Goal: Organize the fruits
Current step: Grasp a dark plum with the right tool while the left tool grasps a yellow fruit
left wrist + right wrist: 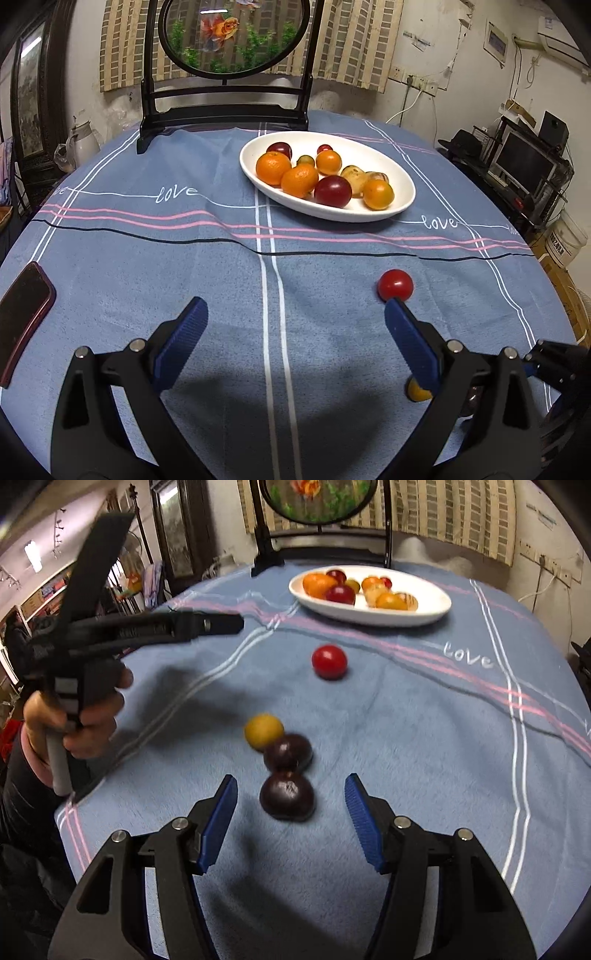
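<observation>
A white oval plate point(404, 195) point(436, 607) at the far middle of the table holds several fruits: oranges, dark red plums and small ones. A red tomato point(395, 284) point(329, 661) lies loose on the blue cloth. Nearer me lie a yellow fruit point(263, 730) point(417, 393) and two dark purple fruits, the farther one point(288, 753) touching the nearer one point(287, 795). My right gripper point(291, 806) is open, its jaws on either side of the nearer purple fruit and just short of it. My left gripper point(295, 328) is open and empty; its right fingertip point(397, 310) sits just before the tomato.
A dark red phone point(22, 314) lies at the left table edge. A black stand with a round goldfish picture point(236, 33) rises behind the plate. The left gripper's body and the hand holding it point(92, 709) fill the left of the right wrist view. Shelves with a monitor point(524, 162) stand right.
</observation>
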Demonstrator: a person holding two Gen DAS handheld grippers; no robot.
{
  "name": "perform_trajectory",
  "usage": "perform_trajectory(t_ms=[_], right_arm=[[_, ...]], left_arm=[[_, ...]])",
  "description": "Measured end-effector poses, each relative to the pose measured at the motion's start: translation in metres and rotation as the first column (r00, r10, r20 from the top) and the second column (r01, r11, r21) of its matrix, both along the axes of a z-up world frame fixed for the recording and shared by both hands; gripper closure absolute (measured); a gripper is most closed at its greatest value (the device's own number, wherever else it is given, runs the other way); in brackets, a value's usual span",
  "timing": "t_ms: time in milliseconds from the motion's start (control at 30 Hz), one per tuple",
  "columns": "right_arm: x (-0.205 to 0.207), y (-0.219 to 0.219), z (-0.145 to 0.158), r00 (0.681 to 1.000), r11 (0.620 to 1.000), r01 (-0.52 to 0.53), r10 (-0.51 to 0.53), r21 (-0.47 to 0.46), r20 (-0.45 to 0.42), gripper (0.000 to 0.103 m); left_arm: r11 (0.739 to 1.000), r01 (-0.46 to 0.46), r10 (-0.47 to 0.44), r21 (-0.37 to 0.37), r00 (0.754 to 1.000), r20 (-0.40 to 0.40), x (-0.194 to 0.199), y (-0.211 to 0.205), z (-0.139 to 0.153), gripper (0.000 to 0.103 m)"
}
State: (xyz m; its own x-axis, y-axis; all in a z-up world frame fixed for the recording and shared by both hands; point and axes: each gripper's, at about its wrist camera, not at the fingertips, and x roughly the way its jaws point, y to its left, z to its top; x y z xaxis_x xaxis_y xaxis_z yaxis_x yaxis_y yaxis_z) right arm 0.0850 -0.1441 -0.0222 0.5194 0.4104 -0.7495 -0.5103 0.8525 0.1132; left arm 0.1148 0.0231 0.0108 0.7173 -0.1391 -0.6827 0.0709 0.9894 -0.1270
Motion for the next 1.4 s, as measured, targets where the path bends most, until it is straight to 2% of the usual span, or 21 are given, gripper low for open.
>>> perform_trajectory(t_ms=[100,367,500,567,633,700,800,833,933,967,1033,1067,1100,1167,1400], right_arm=[[-0.004,0.003,0.0,1.0,1.0,0.005,-0.005,-0.011,0.008,0.043],[0.001,0.014,-0.008,1.0,0.995,0.02,-0.02,-0.099,0.002,0.067],[0.001,0.011,-0.007,1.0,0.994,0.03,-0.029,-0.101,0.01,0.071],[0.004,0.001,0.003,0.999,0.997,0.049,-0.048,-0.062,0.016,0.071],[0.013,-0.018,0.024,0.995,0.995,0.094,-0.096,0.04,0.04,0.071],[0.024,-0.032,0.046,0.986,0.984,0.129,-0.141,0.125,0.091,0.071],[0.049,-0.042,0.064,0.968,0.967,0.128,-0.17,0.221,0.183,0.071],[0.058,-0.044,0.062,0.969,0.96,0.123,-0.171,0.251,0.178,0.071],[0.076,-0.051,0.042,0.988,0.939,0.126,-0.148,0.321,0.048,0.071],[0.077,-0.051,0.038,0.989,0.94,0.132,-0.147,0.315,0.026,0.071],[0.075,-0.049,0.036,0.988,0.945,0.139,-0.153,0.296,0.024,0.071],[0.074,-0.047,0.036,0.988,0.946,0.14,-0.153,0.292,0.022,0.071],[0.074,-0.046,0.036,0.988,0.946,0.139,-0.151,0.292,0.019,0.071],[0.071,-0.047,0.037,0.99,0.945,0.132,-0.142,0.301,0.013,0.071],[0.07,-0.051,0.033,0.988,0.946,0.152,-0.155,0.285,-0.013,0.071]], left_arm=[[1.0,0.003,-0.003,0.0,1.0,-0.007,0.0,-0.001,0.0,0.005],[1.0,0.006,-0.006,0.002,1.0,-0.007,-0.001,-0.001,0.0,0.005],[1.0,0.004,-0.004,0.0,1.0,-0.008,-0.001,-0.001,0.0,0.005],[1.0,0.005,-0.005,-0.002,1.0,-0.014,0.0,0.0,-0.001,0.005],[1.0,0.014,-0.014,-0.008,1.0,-0.022,0.0,-0.001,-0.003,0.005],[0.998,0.061,-0.062,-0.021,0.997,-0.035,-0.001,-0.007,-0.004,0.005],[0.969,0.242,-0.245,-0.046,0.968,-0.051,-0.009,-0.023,-0.005,0.005],[0.959,0.282,-0.284,-0.033,0.958,-0.035,-0.014,-0.026,-0.004,0.005],[0.919,0.393,-0.393,0.009,0.919,0.002,-0.031,-0.036,-0.005,0.006],[0.914,0.405,-0.405,0.016,0.914,-0.001,-0.032,-0.038,-0.006,0.008],[0.903,0.427,-0.427,0.034,0.904,-0.019,-0.031,-0.044,-0.012,0.021],[0.893,0.447,-0.446,0.043,0.894,-0.038,-0.031,-0.049,-0.016,0.032],[0.886,0.46,-0.458,0.051,0.887,-0.052,-0.032,-0.052,-0.018,0.038],[0.874,0.483,-0.48,0.048,0.875,-0.063,-0.031,-0.055,-0.019,0.043],[0.855,0.517,-0.514,0.029,0.855,-0.071,-0.034,-0.058,-0.022,0.043]])
